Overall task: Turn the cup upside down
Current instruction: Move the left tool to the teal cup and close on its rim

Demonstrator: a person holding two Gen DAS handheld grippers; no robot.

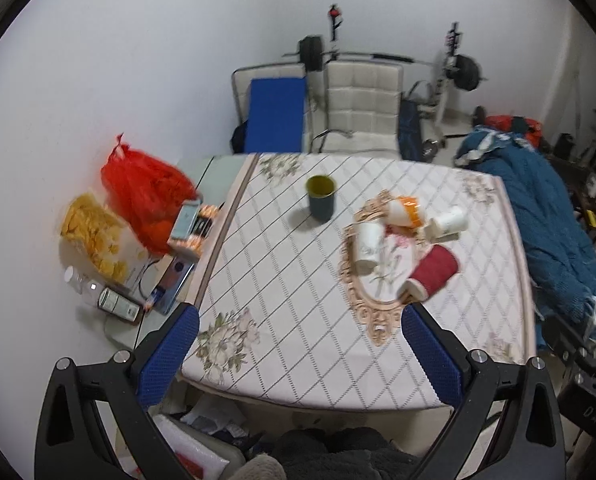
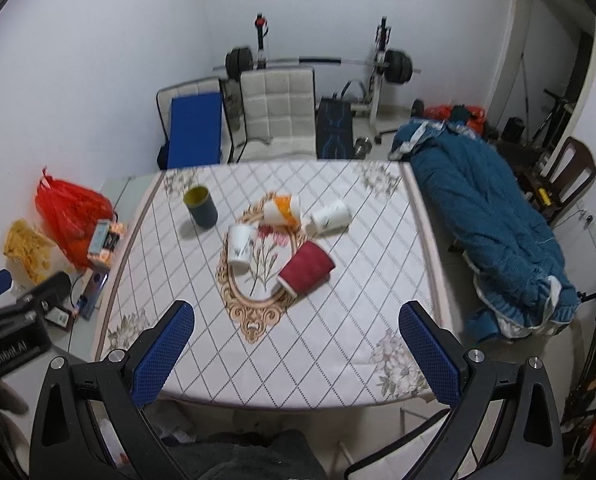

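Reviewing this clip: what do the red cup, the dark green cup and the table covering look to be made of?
Red cup: likely paper, matte ribbed sleeve with a white rolled rim, lying on its side. Dark green cup: smooth, thick-walled, yellowish inside; probably ceramic or plastic, cannot tell which. Table covering: printed sheet with a diamond pattern and flowers, faint sheen, probably vinyl or oilcloth.

Left of your table (image 2: 338, 332) sit a red bag (image 1: 146, 192) and chips (image 1: 94, 236). Behind it you have a white chair (image 2: 278, 116) and a barbell (image 2: 318, 62).
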